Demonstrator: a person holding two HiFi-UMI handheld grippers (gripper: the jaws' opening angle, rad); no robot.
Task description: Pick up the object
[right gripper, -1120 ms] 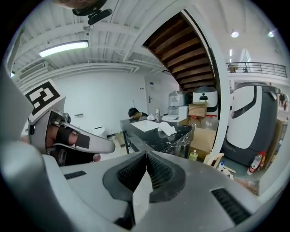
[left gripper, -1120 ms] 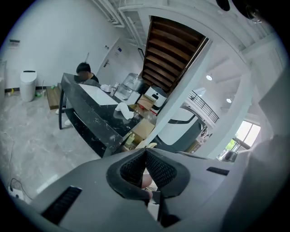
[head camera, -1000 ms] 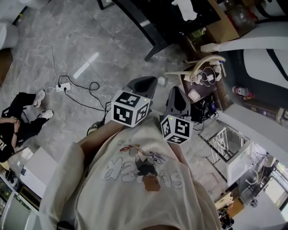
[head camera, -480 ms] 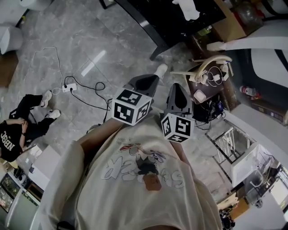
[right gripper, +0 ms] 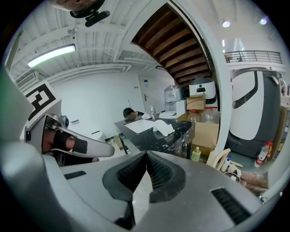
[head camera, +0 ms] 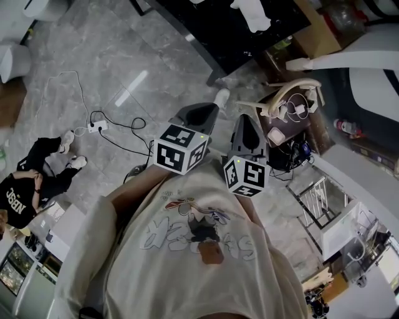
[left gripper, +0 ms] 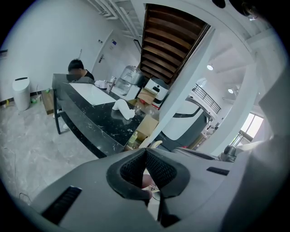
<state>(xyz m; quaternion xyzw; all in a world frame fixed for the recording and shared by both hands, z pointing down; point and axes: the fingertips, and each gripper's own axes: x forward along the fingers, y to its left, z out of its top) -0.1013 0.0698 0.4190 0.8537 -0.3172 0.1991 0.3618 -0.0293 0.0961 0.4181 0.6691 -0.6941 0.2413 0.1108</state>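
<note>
A crumpled white object [head camera: 251,15] [left gripper: 123,108] [right gripper: 163,127] lies on a long black table [head camera: 230,37] [left gripper: 86,120] ahead of me. I hold both grippers close to my chest, side by side, above the grey floor and well short of the table. The left gripper [head camera: 198,117] [left gripper: 145,152] is shut, its ribbed pads meeting with nothing between them. The right gripper [head camera: 246,134] [right gripper: 146,156] is also shut and holds nothing. In the right gripper view the left gripper's body [right gripper: 68,140] shows at the left with a hand on it.
A person sits on the floor [head camera: 25,187] at the left, beside a power strip with black cable [head camera: 96,128]. A small cluttered stand with cables [head camera: 287,118] is right of the grippers. Cardboard boxes [left gripper: 147,127] stand by the table; another person [left gripper: 77,72] is at its far end.
The head view has drifted slightly over the floor, and a white shoe now shows ahead of the left gripper. Both grippers stay shut at my chest.
</note>
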